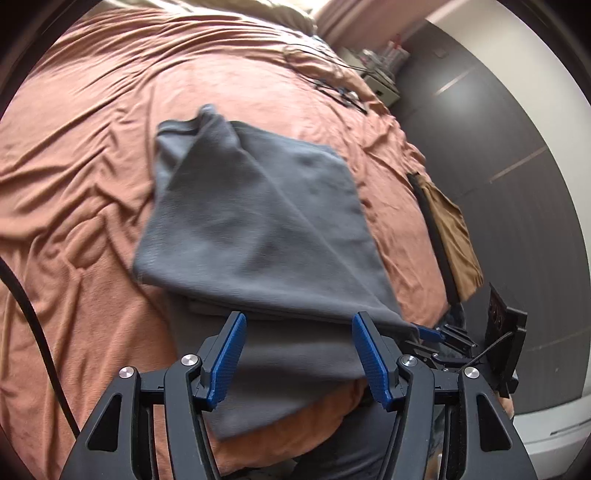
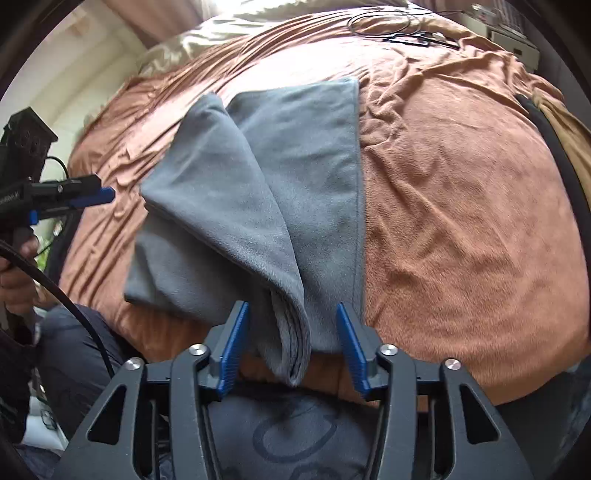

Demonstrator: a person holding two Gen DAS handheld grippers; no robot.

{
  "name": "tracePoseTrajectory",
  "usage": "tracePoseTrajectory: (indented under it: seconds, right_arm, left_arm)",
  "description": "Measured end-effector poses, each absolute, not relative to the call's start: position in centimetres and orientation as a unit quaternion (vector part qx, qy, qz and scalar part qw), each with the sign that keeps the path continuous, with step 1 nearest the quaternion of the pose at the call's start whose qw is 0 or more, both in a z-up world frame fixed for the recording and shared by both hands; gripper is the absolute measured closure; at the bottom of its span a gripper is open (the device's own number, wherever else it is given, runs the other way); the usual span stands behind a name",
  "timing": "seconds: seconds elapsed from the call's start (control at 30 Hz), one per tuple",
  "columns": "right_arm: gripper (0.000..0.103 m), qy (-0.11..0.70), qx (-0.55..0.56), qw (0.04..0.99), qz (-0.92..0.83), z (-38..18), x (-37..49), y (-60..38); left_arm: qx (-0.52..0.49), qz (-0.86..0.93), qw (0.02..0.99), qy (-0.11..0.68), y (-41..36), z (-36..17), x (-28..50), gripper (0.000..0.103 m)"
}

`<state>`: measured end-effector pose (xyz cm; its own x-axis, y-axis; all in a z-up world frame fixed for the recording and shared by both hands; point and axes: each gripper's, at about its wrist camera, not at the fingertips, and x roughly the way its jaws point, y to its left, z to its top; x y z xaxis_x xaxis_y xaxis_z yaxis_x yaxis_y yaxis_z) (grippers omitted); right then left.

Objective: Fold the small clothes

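a grey cloth (image 2: 258,206) lies part-folded on a bed (image 2: 461,229) with a rust blanket, cables (image 2: 402,31) near its far end. left tongs (image 1: 298,354) stand apart and empty. right tongs (image 2: 291,343) stand apart around the cloth's hanging fold, pads not pressing.

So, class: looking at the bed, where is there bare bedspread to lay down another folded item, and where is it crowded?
Free: the wide bedspread between the grey cloth and the tan garment; also the stretch left of the cloth in the left wrist view. Crowded: the near edge, with both grippers, and the far corner with cables.
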<state>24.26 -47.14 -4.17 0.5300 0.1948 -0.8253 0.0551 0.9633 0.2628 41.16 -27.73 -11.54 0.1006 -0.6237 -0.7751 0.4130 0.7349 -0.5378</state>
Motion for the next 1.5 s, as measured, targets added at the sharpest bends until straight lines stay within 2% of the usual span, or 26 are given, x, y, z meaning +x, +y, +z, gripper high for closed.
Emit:
tracePoseTrajectory:
  seconds: [0.07,0.13,0.2,0.37,0.63,0.8,0.87,0.93,1.0,1.2,1.5]
  right_arm:
    - [0.071,0.493,0.118,0.861,0.037,-4.4,25.1,-46.8]
    - [0.093,0.5,0.111,0.858,0.037,-4.7,25.8,-46.7]
    - [0.099,0.502,0.105,0.858,0.035,-4.8,26.3,-46.7]
    - [0.1,0.477,0.111,0.872,0.022,-4.1,26.3,-47.3]
    - [0.1,0.476,0.154,0.866,0.024,-6.3,26.3,-49.3]
    - [0.1,0.471,0.159,0.867,0.034,-6.5,25.7,-49.5]
    - [0.1,0.47,0.156,0.868,0.035,-6.5,25.8,-49.3]
    - [0.1,0.469,0.155,0.869,0.036,-6.5,25.8,-49.4]
    - [0.1,0.466,0.161,0.869,0.039,-6.4,25.7,-49.6]
    - [0.1,0.456,0.169,0.872,0.052,-6.6,25.1,-50.0]
    - [0.1,0.451,0.198,0.868,0.065,-7.4,25.4,-50.9]
  left_arm:
    - [-0.107,-0.342,0.735,0.576,-26.7,-12.1,41.7,0.028]
    - [-0.114,-0.335,0.733,0.58,-26.3,-12.7,42.1,0.023]
    - [-0.121,-0.329,0.729,0.588,-26.0,-13.4,42.4,0.023]
    - [-0.14,-0.319,0.714,0.608,-26.4,-15.2,43.0,0.023]
    - [-0.165,-0.303,0.688,0.638,-28.8,-18.0,43.5,0.023]
    - [-0.19,-0.28,0.697,0.632,-28.9,-18.5,44.3,0.025]
    - [-0.207,-0.273,0.697,0.63,-28.8,-18.6,44.7,0.035]
    - [-0.206,-0.262,0.698,0.634,-28.7,-18.6,45.1,0.077]
    - [-0.214,-0.258,0.699,0.632,-28.4,-18.1,45.3,0.09]
    - [-0.194,-0.294,0.723,0.594,-29.7,-13.7,46.5,0.093]
    - [-0.158,-0.338,0.744,0.554,-36.1,-8.2,48.7,0.093]
